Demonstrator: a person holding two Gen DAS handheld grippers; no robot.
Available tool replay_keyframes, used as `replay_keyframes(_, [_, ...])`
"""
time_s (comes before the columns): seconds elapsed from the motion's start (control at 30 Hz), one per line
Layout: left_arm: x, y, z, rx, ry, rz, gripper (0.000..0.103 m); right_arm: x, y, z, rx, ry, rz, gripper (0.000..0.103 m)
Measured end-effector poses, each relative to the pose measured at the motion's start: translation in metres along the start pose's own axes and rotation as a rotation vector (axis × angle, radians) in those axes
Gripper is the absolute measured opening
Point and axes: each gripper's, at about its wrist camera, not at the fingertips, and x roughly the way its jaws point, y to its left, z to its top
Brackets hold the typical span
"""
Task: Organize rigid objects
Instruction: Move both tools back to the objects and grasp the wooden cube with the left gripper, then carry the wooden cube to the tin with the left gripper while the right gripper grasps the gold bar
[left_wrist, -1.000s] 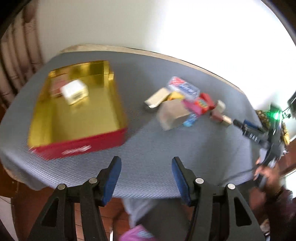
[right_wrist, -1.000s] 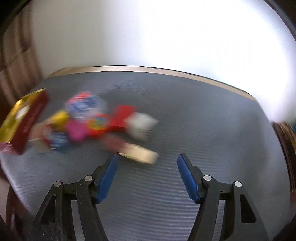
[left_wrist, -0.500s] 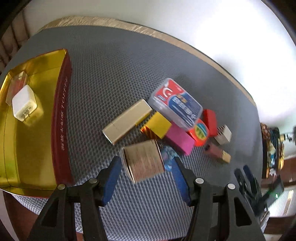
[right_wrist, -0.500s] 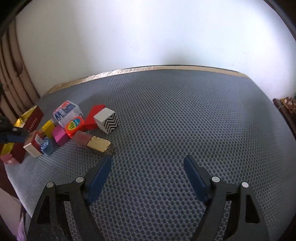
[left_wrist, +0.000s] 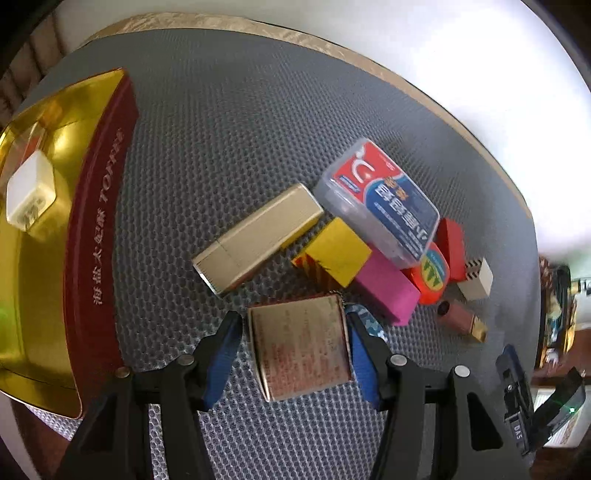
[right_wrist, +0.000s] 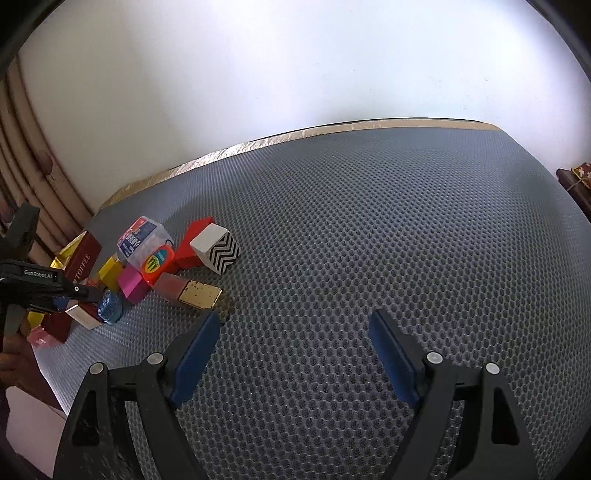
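My left gripper (left_wrist: 293, 325) is open, its blue pads on either side of a tan printed box (left_wrist: 299, 347) lying on the grey mat; a small gap shows at the left pad. Beyond it lie a gold box (left_wrist: 258, 240), a yellow block (left_wrist: 338, 251), a pink block (left_wrist: 386, 291), a clear case with a red and blue label (left_wrist: 380, 203), an orange round tag (left_wrist: 432, 273), a red block (left_wrist: 452, 243), a zigzag cube (right_wrist: 216, 249) and a brown and gold tube (right_wrist: 188, 290). The red and gold tin (left_wrist: 94, 236) at the left holds a white charger (left_wrist: 29, 194). My right gripper (right_wrist: 291, 338) is open and empty over bare mat.
The grey mat (right_wrist: 369, 221) ends at a gold-trimmed far edge against a white wall. A blue sparkly piece (right_wrist: 110, 306) lies beside the tan box. The left gripper's body (right_wrist: 33, 282) shows in the right wrist view. Dark furniture (right_wrist: 576, 181) stands off the right.
My left gripper has come down and forward over the pile, and the tan box now sits between its pads. My right gripper has drawn back slightly and stays open.
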Motion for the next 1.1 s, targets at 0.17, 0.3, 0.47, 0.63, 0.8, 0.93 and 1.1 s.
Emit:
replay_keyframes(0.17, [-0.008,0.009,-0.012,-0.002,-0.056,-0.004,0.051,0.008,0.001,0.001,0.010,0.022,0.004,0.082])
replay_keyframes(0.3, [-0.018,0.022,-0.038,-0.014,-0.078,-0.042,0.051,0.012,0.010,0.001,-0.033,0.046,0.007,0.082])
replay_keyframes(0.47, [-0.027,0.034,-0.055,-0.034,-0.067,-0.093,0.051,0.021,0.044,0.005,-0.185,0.081,0.055,0.081])
replay_keyframes(0.63, [-0.037,0.036,-0.072,-0.023,-0.050,-0.121,0.051,0.039,0.077,0.013,-0.371,0.117,0.112,0.078])
replay_keyframes(0.8, [-0.045,0.036,-0.078,-0.029,-0.026,-0.142,0.051,0.067,0.090,0.025,-0.463,0.184,0.133,0.054])
replay_keyframes(0.93, [-0.045,0.033,-0.082,-0.008,-0.019,-0.138,0.052,0.079,0.096,0.028,-0.510,0.214,0.156,0.047])
replay_keyframes(1.1, [-0.044,0.032,-0.084,0.015,-0.017,-0.130,0.052,0.086,0.115,0.028,-0.606,0.277,0.177,0.049])
